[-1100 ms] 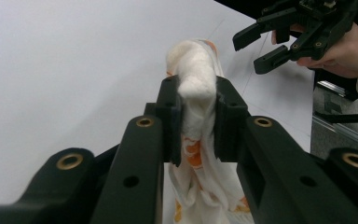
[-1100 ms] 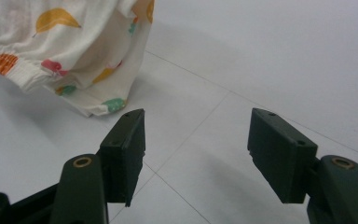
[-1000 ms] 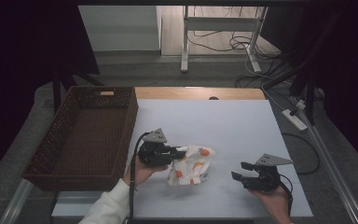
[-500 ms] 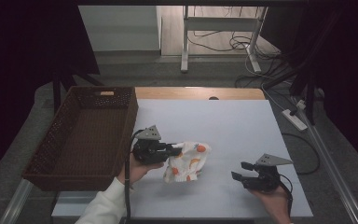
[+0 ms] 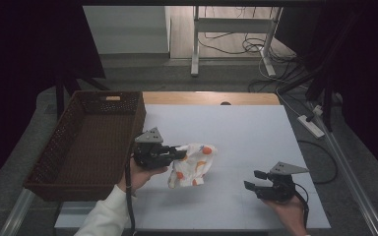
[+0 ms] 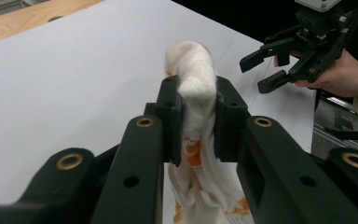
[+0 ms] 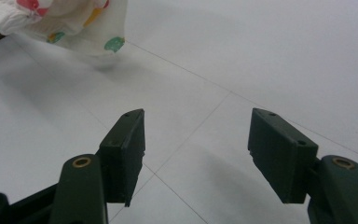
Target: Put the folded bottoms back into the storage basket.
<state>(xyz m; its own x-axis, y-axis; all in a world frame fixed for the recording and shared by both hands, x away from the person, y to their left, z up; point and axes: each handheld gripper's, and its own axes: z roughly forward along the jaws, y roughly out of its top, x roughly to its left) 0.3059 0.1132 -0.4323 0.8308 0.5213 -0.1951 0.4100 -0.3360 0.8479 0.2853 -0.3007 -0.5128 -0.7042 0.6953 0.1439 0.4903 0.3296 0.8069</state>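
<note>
Cloth [image 5: 192, 164], white with orange spots, is hanging at the middle of the high view, bunched between the clenched left gripper [image 5: 179, 153]. Soft and light, it is likely drooping unless pinched by a thick fold. Right gripper [image 5: 254, 180] is idling, jaws spread, lower right.

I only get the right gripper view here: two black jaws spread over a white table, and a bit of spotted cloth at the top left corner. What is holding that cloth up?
Observer: The left gripper is; its jaws are clamped on a bunched fold of the cloth.
Operator: Is the cloth off the table?
Observer: Most of it hangs below the jaws; I cannot tell whether its lower edge touches the table.
Operator: What is beside it?
Observer: A brown wicker basket sits at the table's left edge, next to the hand holding the left gripper.
</note>
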